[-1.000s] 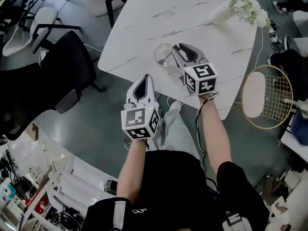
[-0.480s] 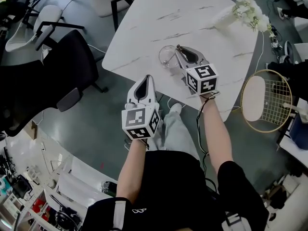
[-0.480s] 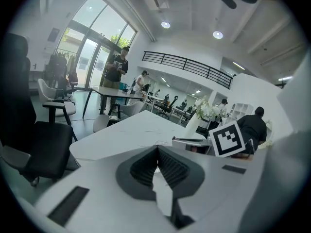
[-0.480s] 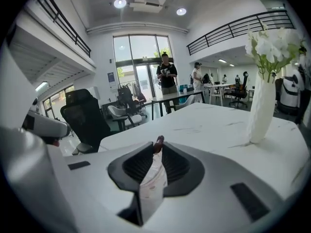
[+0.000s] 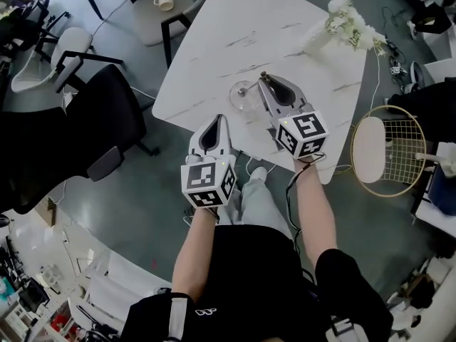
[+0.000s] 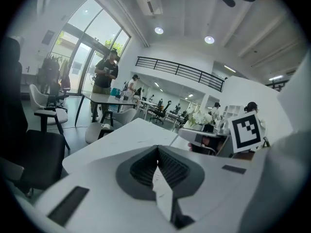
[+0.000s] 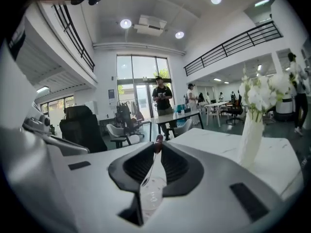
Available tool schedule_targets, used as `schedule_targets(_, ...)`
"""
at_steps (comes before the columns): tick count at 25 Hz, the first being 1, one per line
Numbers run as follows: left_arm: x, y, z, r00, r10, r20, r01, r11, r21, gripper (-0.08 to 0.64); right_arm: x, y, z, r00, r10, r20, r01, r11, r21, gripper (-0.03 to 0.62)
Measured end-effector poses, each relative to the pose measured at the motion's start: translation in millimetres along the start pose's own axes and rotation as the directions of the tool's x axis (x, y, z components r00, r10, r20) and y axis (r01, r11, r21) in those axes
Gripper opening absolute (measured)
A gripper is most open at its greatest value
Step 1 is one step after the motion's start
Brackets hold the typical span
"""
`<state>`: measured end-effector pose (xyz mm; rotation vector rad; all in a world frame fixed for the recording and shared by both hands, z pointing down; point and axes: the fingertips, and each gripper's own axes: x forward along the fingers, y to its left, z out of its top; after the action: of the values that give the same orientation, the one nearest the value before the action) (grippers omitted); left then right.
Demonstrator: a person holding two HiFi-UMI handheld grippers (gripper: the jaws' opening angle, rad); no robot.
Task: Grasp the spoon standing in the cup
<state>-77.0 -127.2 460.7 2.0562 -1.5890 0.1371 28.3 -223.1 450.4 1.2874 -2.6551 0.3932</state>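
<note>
**Spoon** (image 7: 148,169): stands tilted in the clear glass cup (image 7: 151,198), bowl down, with a dark knob at its top end. The cup sits toward the near edge of the white marble table (image 5: 235,34).

**Right gripper** (image 7: 157,147): its jaws are closing with the knob between the tips, which look to touch it on both sides.

**Finding:** the hold is at the very end of the handle, so I judge it liable to pivot or slip. The closing should finish squarely before any lift. The lift should go straight up, clear of the glass rim, since the cup could tip.

**Left gripper** (image 6: 157,152): jaws pressed together and empty, held at the near edge, left of the cup.

**Vase of white flowers** (image 5: 342,23): far right, well apart.
</note>
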Motion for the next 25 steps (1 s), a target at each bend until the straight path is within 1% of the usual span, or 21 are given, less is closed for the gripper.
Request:
schedule_targets(4,2.8,-11.9,27.3,0.998,-0.037,0.051,0.035,0.999,0.029,0.014,-23.1,-1.2,44.4,0.992,-0.059,0.109,0.057,0.998,0.019,0.054)
schedule_targets(7,7.5,-20.0,56.0,0.993,-0.07,0.1,0.064,0.996,0.055,0.014,-40.1,-0.8,79.1,0.976,-0.11,0.188,0.104,0.994,0.045,0.054)
schedule_targets(10,9.8,-35.2,81.4,0.983,-0.109,0.15,0.096,0.991,0.088,0.014,-63.3,-0.5,102.4,0.958,-0.153,0.241,0.148,0.988,0.039,0.054)
schedule_targets(13,9.1,-53.5,102.6,0.97,-0.15,0.193,0.126,0.984,0.127,0.014,-87.7,-0.1,118.2,0.942,-0.181,0.282,0.182,0.983,0.023,0.054)
schedule_targets(15,6.0,-63.4,118.9,0.957,-0.172,0.234,0.136,0.977,0.164,0.014,-99.5,1.3,127.4,0.934,-0.188,0.305,0.198,0.98,-0.001,0.054)
schedule_targets(18,-5.6,-76.3,151.0,0.922,-0.192,0.336,0.115,0.965,0.237,0.014,-112.7,-0.9,136.5,0.924,-0.203,0.323,0.224,0.974,-0.029,0.054)
schedule_targets(20,-9.3,-84.8,165.1,0.906,-0.208,0.367,0.107,0.955,0.277,0.014,-118.3,-2.2,139.0,0.921,-0.203,0.332,0.229,0.973,-0.04,0.054)
schedule_targets(22,-8.3,-90.6,170.0,0.903,-0.224,0.367,0.116,0.949,0.293,0.014,-119.8,-1.1,138.4,0.922,-0.198,0.334,0.228,0.972,-0.053,0.054)
schedule_targets(25,-7.7,-93.0,173.3,0.899,-0.233,0.37,0.123,0.947,0.297,0.014,-118.4,3.2,138.7,0.924,-0.183,0.336,0.218,0.973,-0.071,0.054)
